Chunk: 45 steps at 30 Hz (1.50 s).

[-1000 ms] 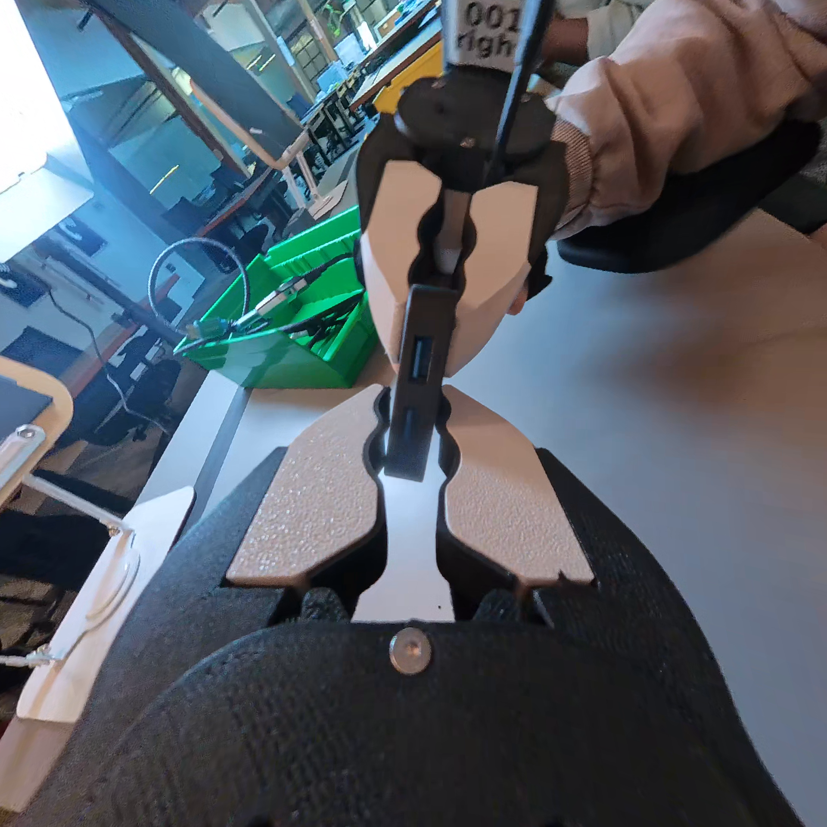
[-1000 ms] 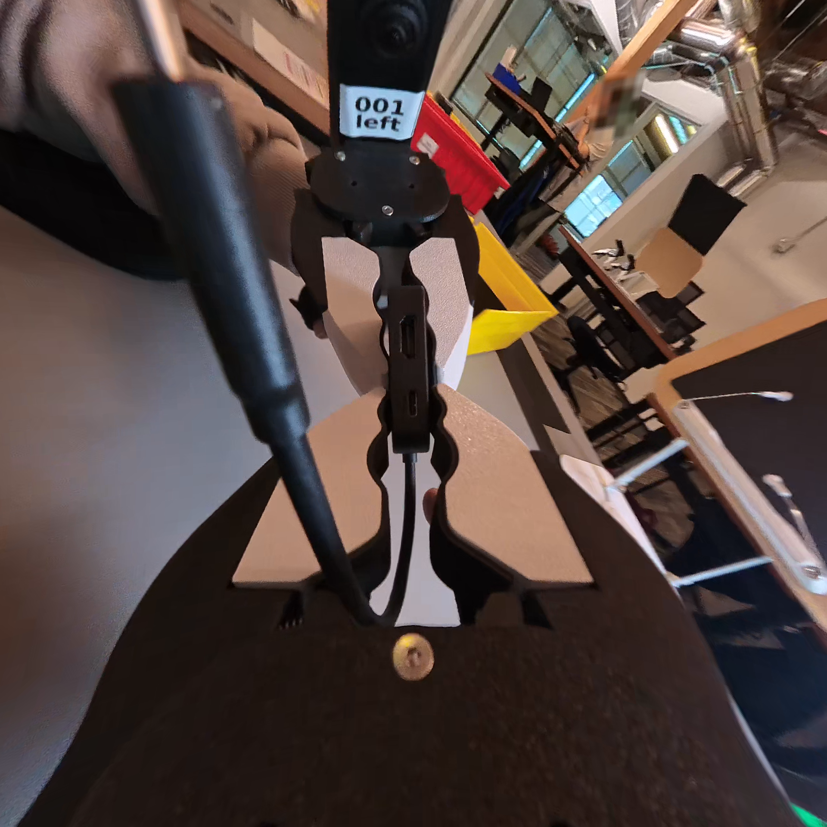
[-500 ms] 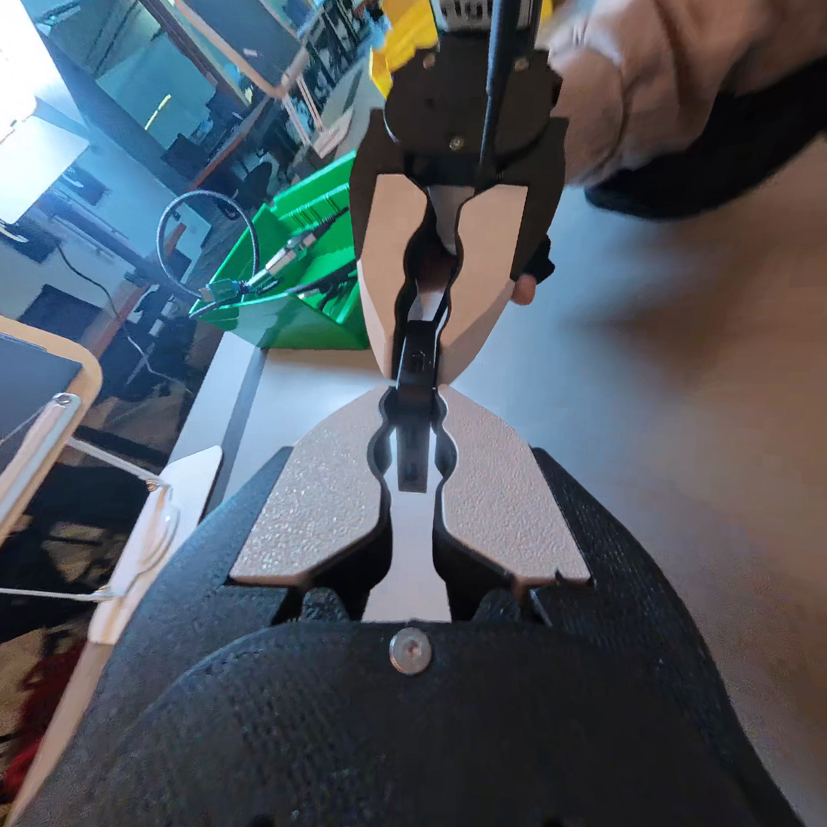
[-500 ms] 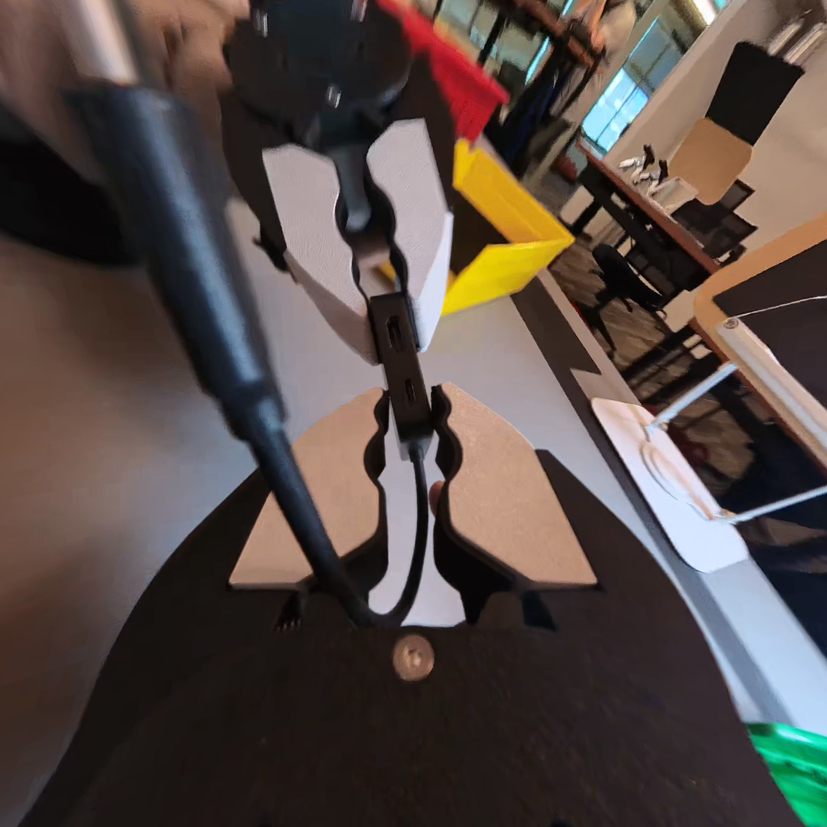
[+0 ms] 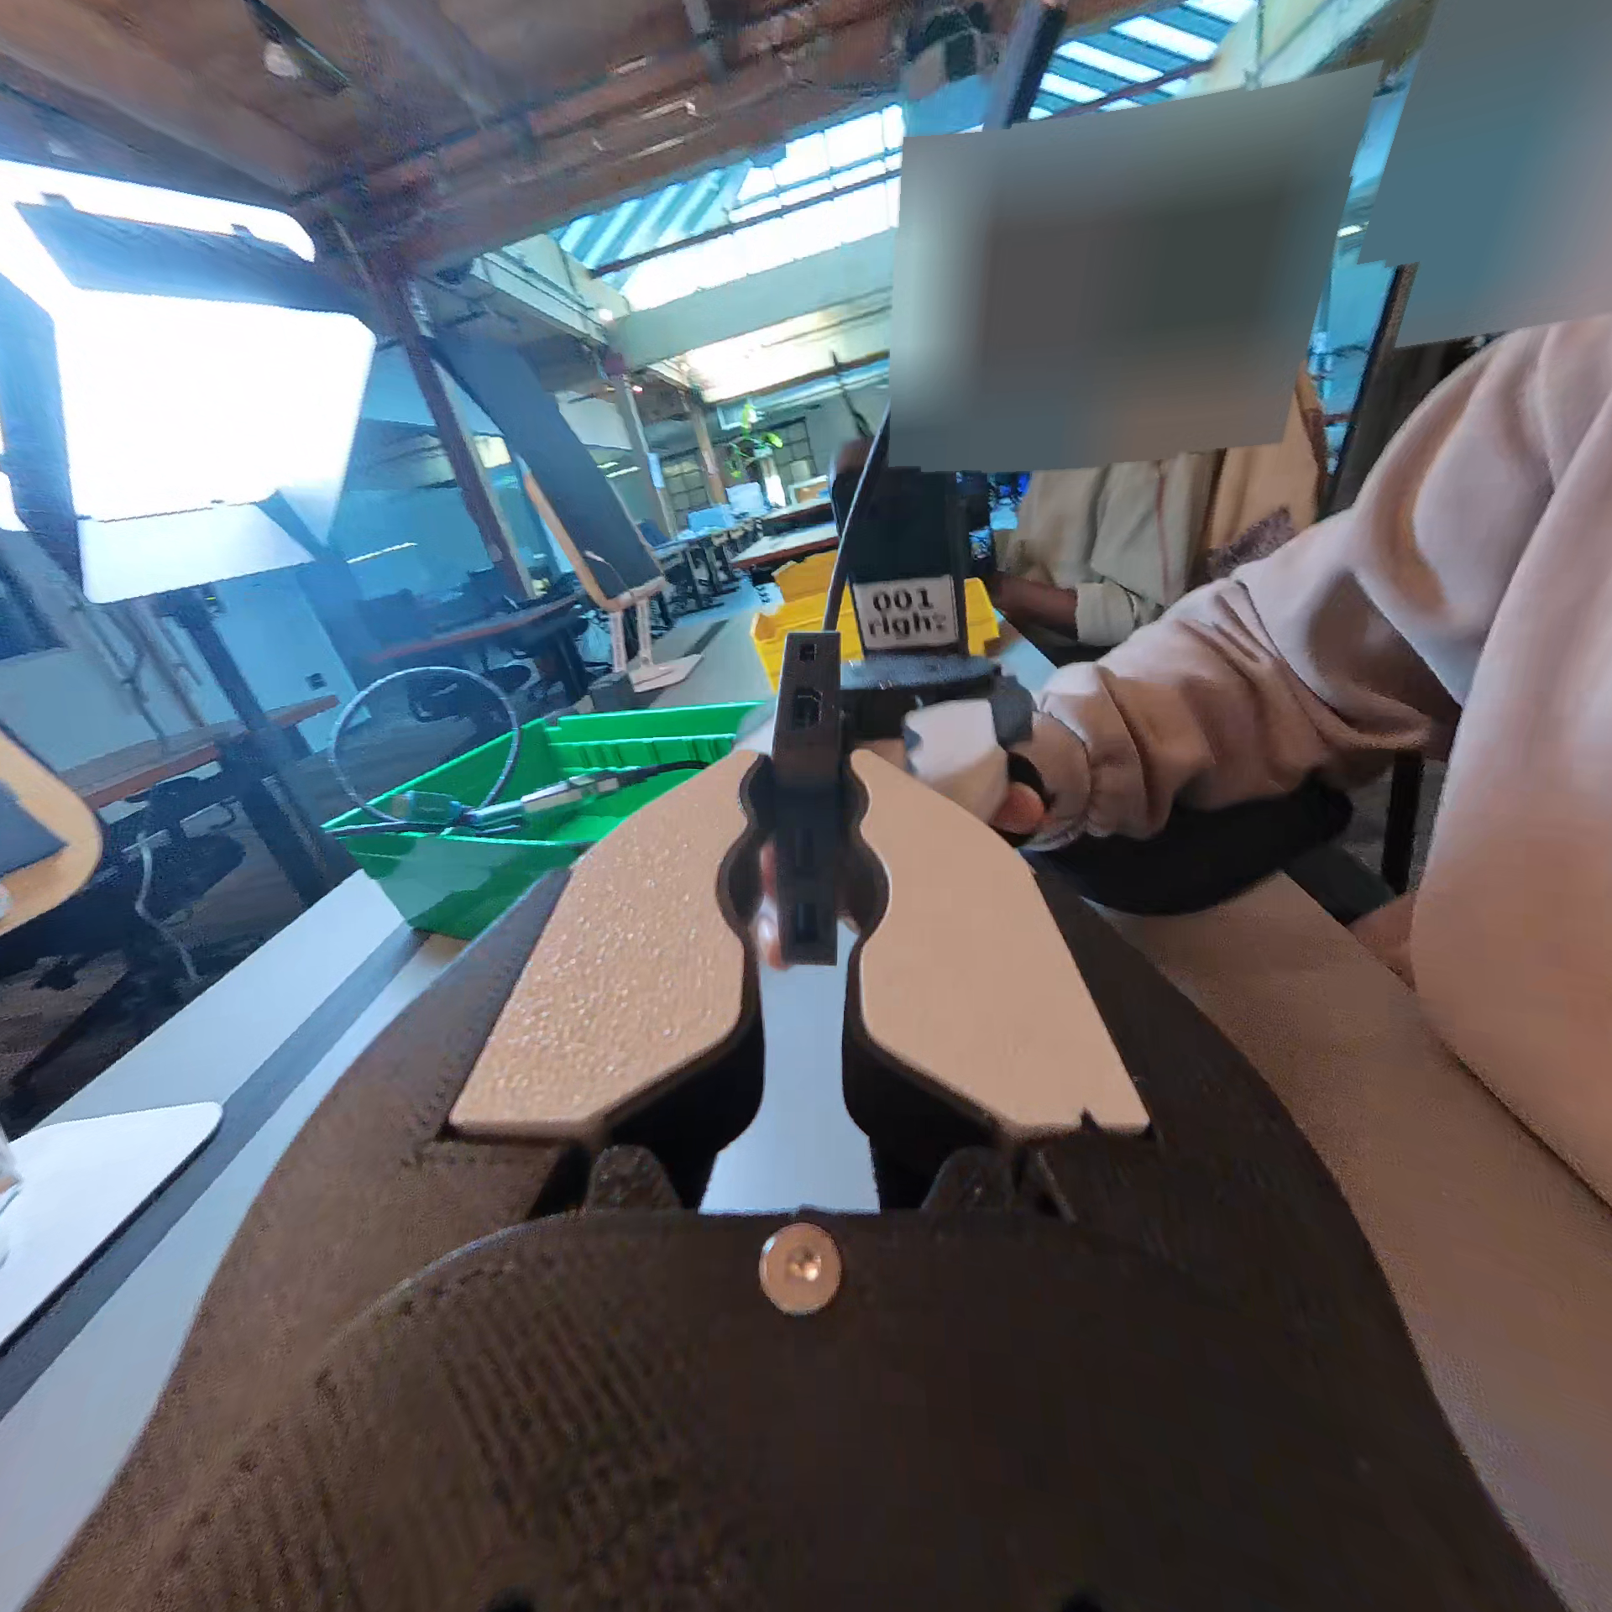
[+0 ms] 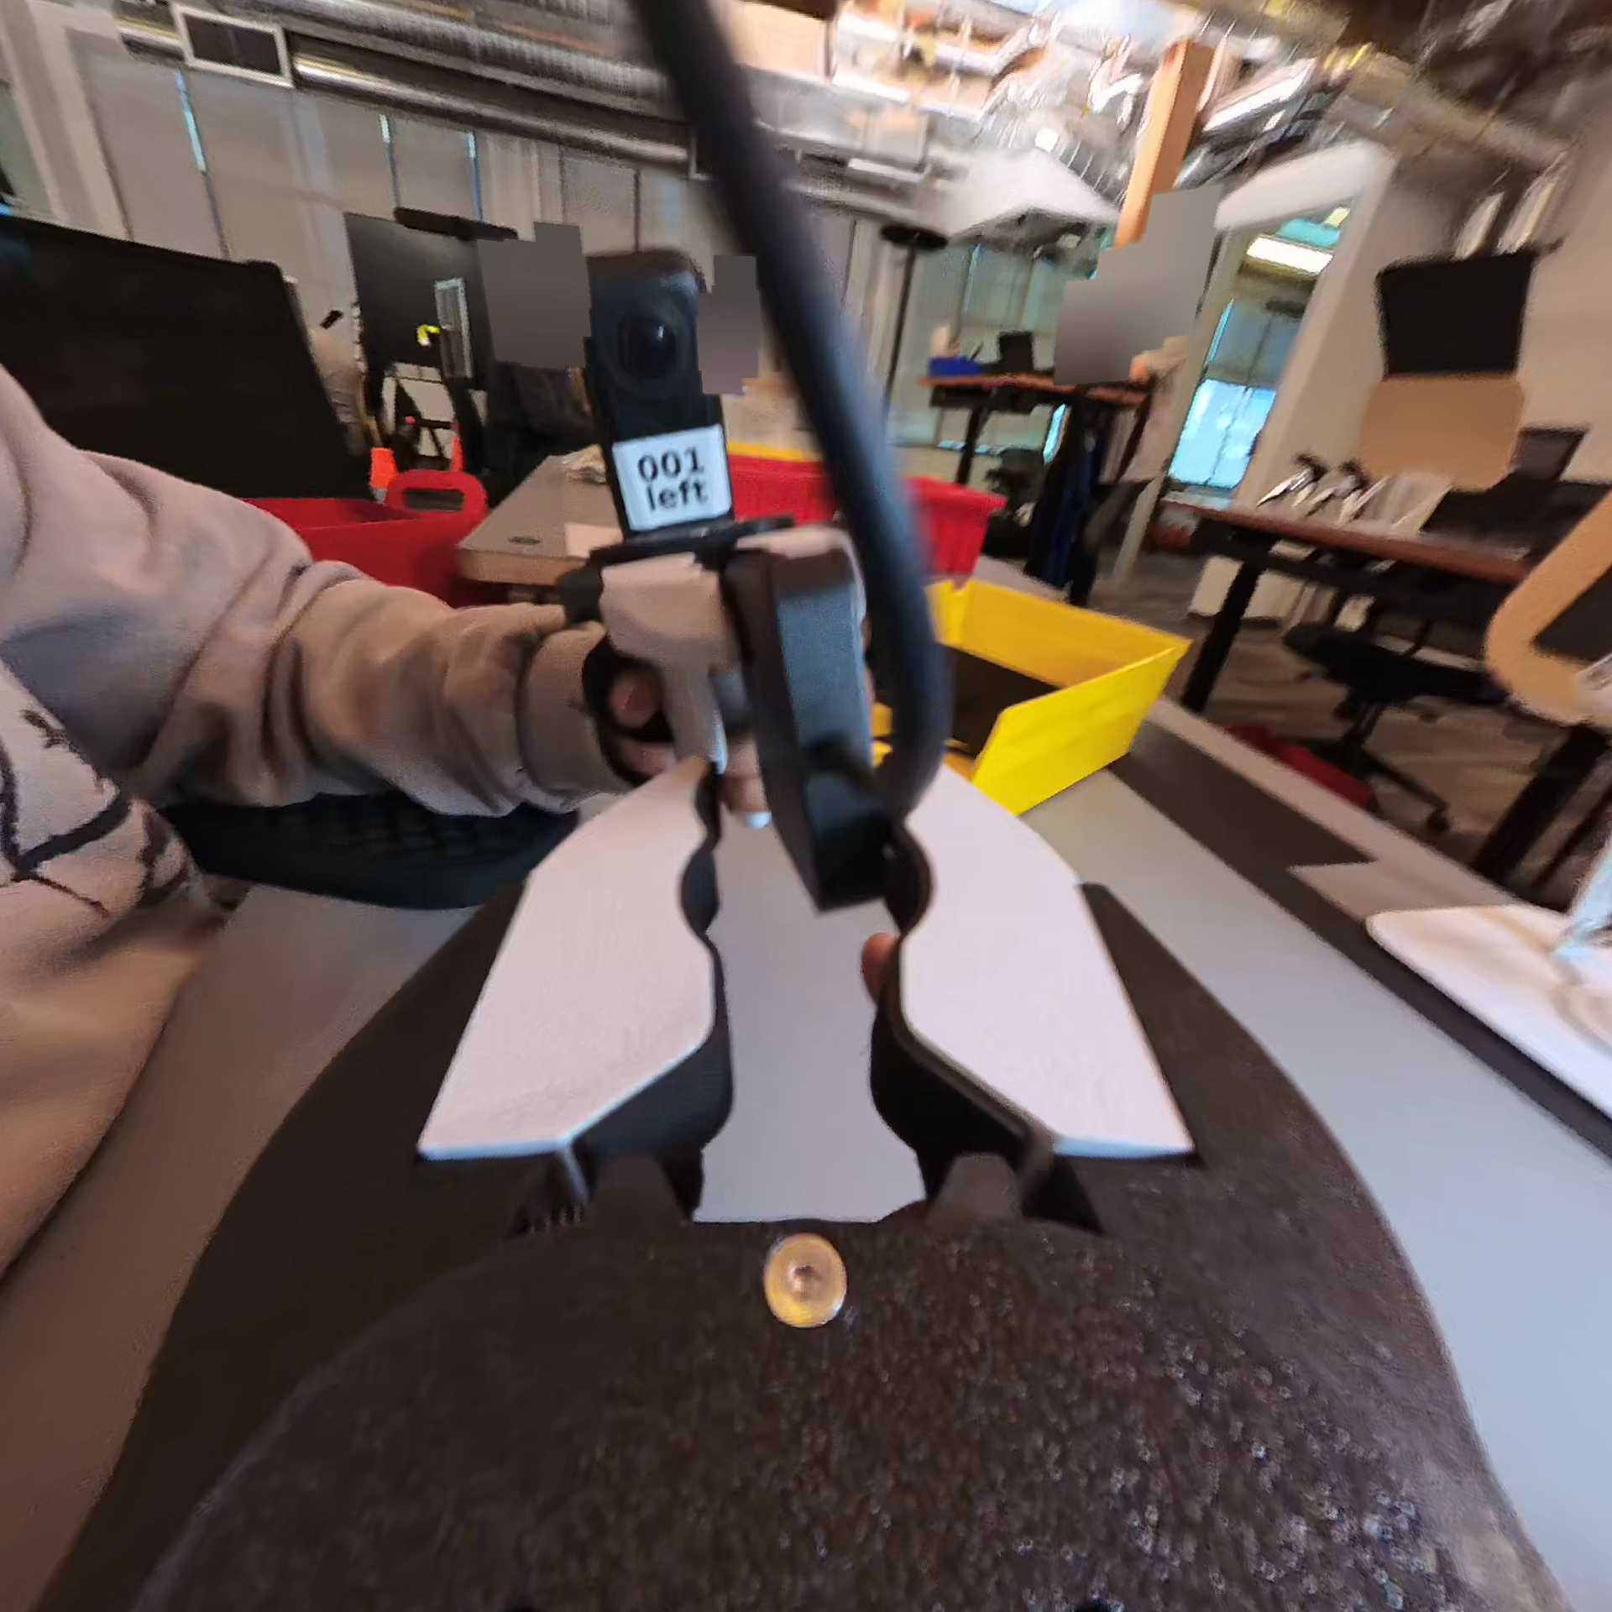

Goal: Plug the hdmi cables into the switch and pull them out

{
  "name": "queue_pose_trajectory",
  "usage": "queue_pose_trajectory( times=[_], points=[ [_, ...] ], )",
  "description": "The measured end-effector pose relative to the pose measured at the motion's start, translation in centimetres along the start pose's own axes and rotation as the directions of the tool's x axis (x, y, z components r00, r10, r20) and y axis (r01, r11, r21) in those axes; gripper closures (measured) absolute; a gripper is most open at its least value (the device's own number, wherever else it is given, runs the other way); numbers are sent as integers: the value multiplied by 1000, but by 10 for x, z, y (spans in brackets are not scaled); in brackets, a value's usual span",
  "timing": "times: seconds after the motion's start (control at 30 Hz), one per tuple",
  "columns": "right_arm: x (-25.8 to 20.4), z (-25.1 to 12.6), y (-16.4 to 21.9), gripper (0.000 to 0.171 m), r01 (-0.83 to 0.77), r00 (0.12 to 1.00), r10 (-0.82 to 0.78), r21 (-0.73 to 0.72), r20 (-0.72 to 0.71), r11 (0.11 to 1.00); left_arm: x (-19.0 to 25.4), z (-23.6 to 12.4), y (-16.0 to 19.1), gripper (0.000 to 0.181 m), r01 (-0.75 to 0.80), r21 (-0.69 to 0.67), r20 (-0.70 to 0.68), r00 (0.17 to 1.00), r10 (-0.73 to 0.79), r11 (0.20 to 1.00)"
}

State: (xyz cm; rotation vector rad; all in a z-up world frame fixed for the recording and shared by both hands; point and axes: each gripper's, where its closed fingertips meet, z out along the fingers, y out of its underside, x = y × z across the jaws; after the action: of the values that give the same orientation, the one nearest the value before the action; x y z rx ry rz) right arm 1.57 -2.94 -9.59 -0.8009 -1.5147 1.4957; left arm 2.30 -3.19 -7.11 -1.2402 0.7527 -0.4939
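The switch (image 5: 807, 715) is a thin black box with ports along its edge. My left gripper (image 5: 807, 772) is shut on its lower half and holds it upright above the table. A black cable (image 5: 850, 523) leaves its top end. In the right wrist view the switch (image 6: 811, 663) stands tilted in the left gripper's white fingers (image 6: 672, 645), and the thick black cable (image 6: 837, 349) loops down into its side. My right gripper (image 6: 807, 785) is open, with the switch's lower end loose between its fingertips, near the right one. The right gripper's finger (image 5: 951, 759) shows behind the switch.
A green bin (image 5: 488, 837) with loose cables sits at the table's far left edge. A yellow bin (image 6: 1073, 698) and a red bin (image 6: 366, 532) stand farther off. A white flat base (image 6: 1483, 968) lies by the table edge. The person's sleeve (image 5: 1308, 654) reaches in from the right. Both grippers' tips are close together, under 4 cm apart.
The right gripper has opened and let go of the switch's end. Both grippers have tilted up from the table. The left gripper still clamps the switch, now upright.
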Motion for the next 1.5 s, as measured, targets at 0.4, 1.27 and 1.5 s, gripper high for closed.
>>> queue_pose_trajectory(
  times=[0.4,1.27,1.5],
  points=[
    [13,-11,38,157,628,717,-696,-405,-32,665,-13,-2,70,162,-428,-486,-16,876,482,762],
    [6,-9,26,148,672,687,-723,-311,-80,673,-7,-2,69,166,-482,-423,-53,858,510,767],
    [2,-5,47,153,691,672,-741,-363,3,625,-1,-1,84,165,-485,-444,-104,863,494,753]
  ],
)
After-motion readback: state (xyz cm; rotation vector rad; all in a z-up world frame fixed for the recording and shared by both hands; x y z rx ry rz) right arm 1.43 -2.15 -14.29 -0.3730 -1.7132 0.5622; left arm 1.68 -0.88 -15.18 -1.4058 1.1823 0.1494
